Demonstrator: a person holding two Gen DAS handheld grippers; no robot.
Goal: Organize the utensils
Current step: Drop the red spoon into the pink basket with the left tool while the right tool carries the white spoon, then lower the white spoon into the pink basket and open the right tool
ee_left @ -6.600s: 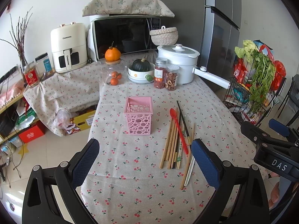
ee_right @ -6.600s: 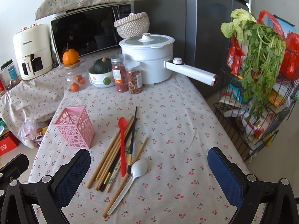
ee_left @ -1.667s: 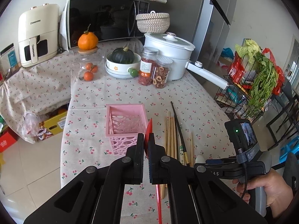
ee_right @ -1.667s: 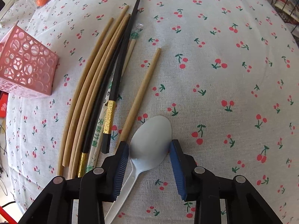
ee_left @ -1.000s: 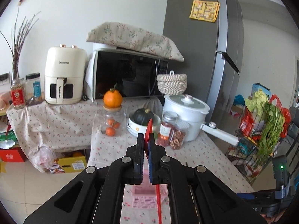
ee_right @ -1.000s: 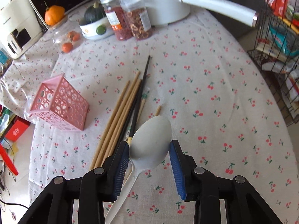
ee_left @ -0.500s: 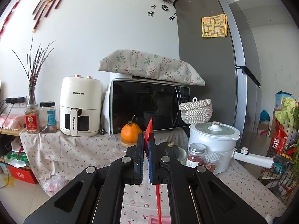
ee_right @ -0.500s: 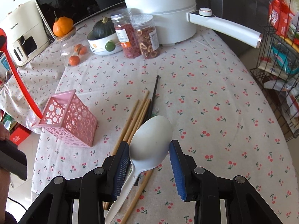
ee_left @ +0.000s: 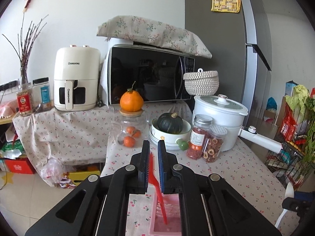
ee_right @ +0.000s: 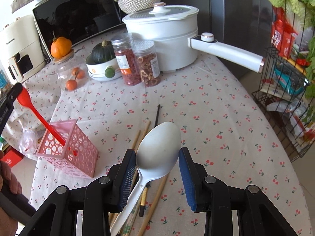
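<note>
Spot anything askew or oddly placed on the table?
The orange balances on the glass jar's wooden lid. Loose wooden chopsticks lie scattered beside the pink perforated holder, where the red spoon leans in diagonally. No spills or damage.

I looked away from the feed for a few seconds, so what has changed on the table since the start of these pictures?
The red spoon left the chopstick pile; its handle now stands in the pink basket, and the left gripper jaws are opening around it. The right gripper took the white spoon by its bowl and lifted it off the cloth. The chopsticks, basket, jars and pot stayed put.
</note>
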